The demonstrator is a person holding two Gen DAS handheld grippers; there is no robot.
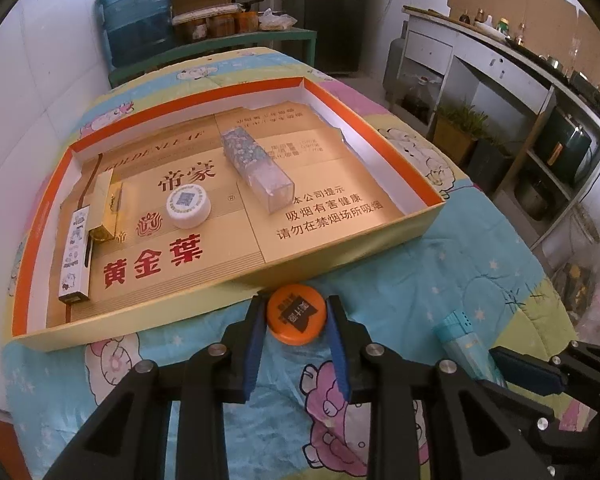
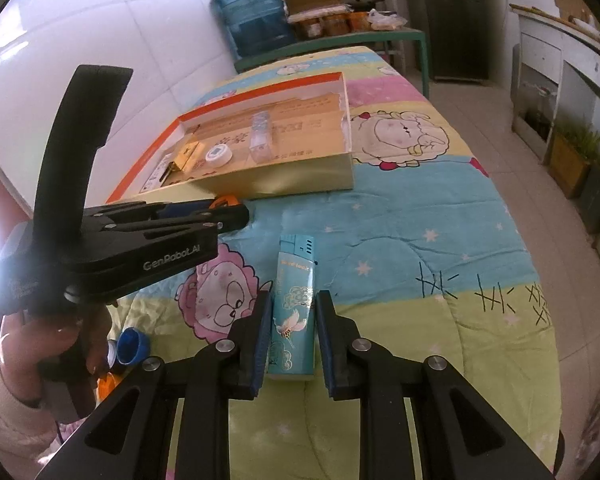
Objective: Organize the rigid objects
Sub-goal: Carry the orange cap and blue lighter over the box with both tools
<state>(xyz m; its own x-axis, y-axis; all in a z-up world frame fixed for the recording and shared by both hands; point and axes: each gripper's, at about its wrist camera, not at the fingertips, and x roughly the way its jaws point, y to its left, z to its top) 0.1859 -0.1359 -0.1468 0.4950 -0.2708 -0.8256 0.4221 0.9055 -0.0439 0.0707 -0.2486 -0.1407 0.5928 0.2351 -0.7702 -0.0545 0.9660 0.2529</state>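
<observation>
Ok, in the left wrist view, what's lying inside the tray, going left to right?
White patterned box → gold box → white cap → clear floral box. All four lie on the floor of the tray.

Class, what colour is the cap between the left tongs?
Orange cap, clearest in the left wrist view.

Rigid objects, loose and boxed
Orange cap point(image 1: 296, 314) flat on quilt by box point(image 1: 340, 252); teal lighter point(image 2: 294, 308) flat; white cap point(image 1: 189, 205), clear case point(image 1: 256, 168) boxed.
</observation>
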